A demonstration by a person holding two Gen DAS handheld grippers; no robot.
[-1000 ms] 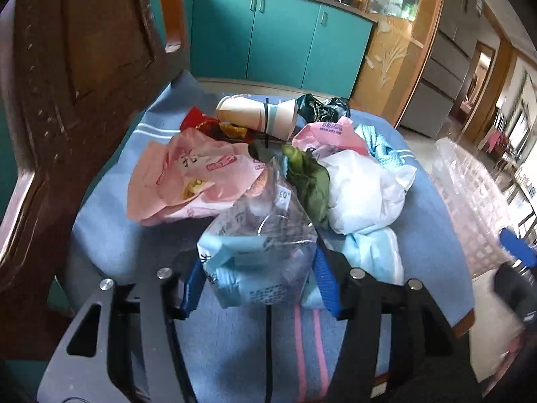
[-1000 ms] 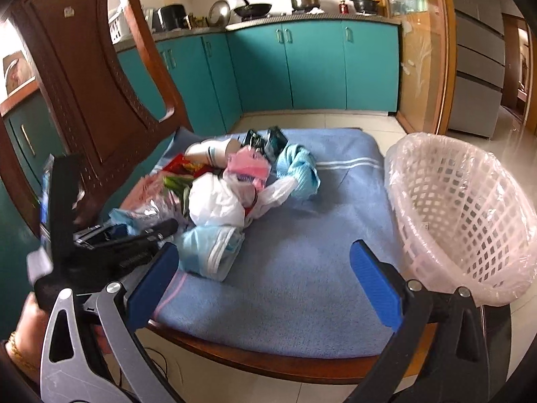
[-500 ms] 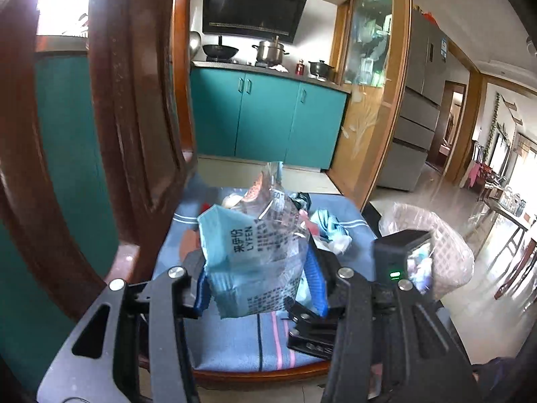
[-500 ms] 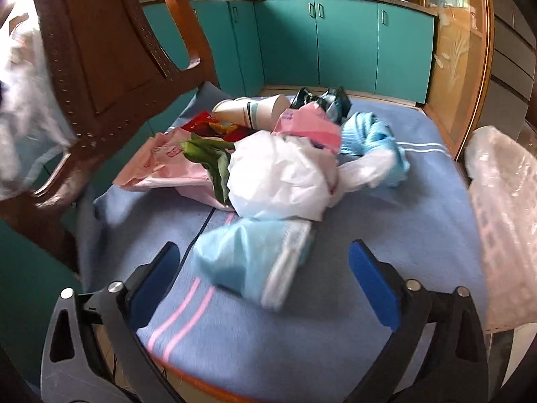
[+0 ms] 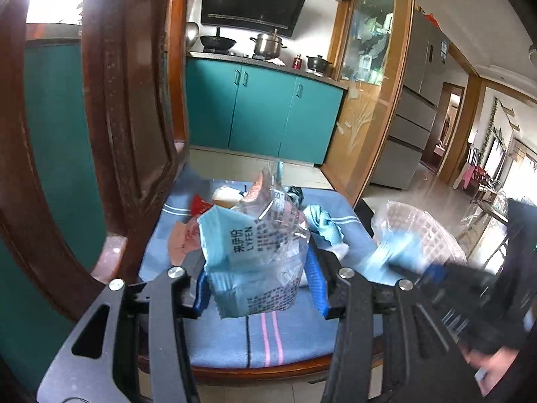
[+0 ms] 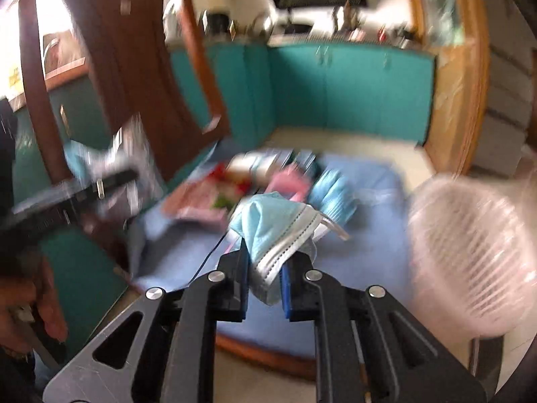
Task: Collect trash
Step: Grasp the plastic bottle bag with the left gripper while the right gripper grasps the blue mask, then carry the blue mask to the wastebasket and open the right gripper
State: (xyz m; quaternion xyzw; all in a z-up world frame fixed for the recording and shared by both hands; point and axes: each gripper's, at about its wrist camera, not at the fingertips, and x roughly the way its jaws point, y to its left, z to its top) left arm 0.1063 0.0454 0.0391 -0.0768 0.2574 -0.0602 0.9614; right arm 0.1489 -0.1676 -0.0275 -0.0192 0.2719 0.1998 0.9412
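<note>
Left gripper (image 5: pixel 258 292) clamps a light-blue snack wrapper (image 5: pixel 251 258), its fingers narrowed onto the wrapper's lower sides; the wrapper is held clear above the blue cushion (image 5: pixel 235 346) of the wooden chair (image 5: pixel 127 100). Right gripper (image 6: pixel 265 282) is closed almost fully on a crumpled blue face mask (image 6: pixel 278 231), also lifted off the cushion. The white mesh basket (image 6: pixel 470 252) stands just beside the chair on the right-hand side; the rest of the litter pile (image 6: pixel 241 184) lies on the cushion's far half, blurred in the right wrist view.

Step in hand, as judged: carrying both pieces to the basket. To do it well, each gripper should be brought over the basket's open mouth before the fingers part, since both items are light and may flutter or cling; the right gripper, being nearer, should release first so that the two tools do not cross.

Orientation: the wrapper stands roughly upright, long axis vertical, torn transparent top pointing up and away from the camera, printed face toward it. The mask is bunched; its pleated edge runs diagonally, rising from the fingers toward the upper right, one ear loop trailing right.
</note>
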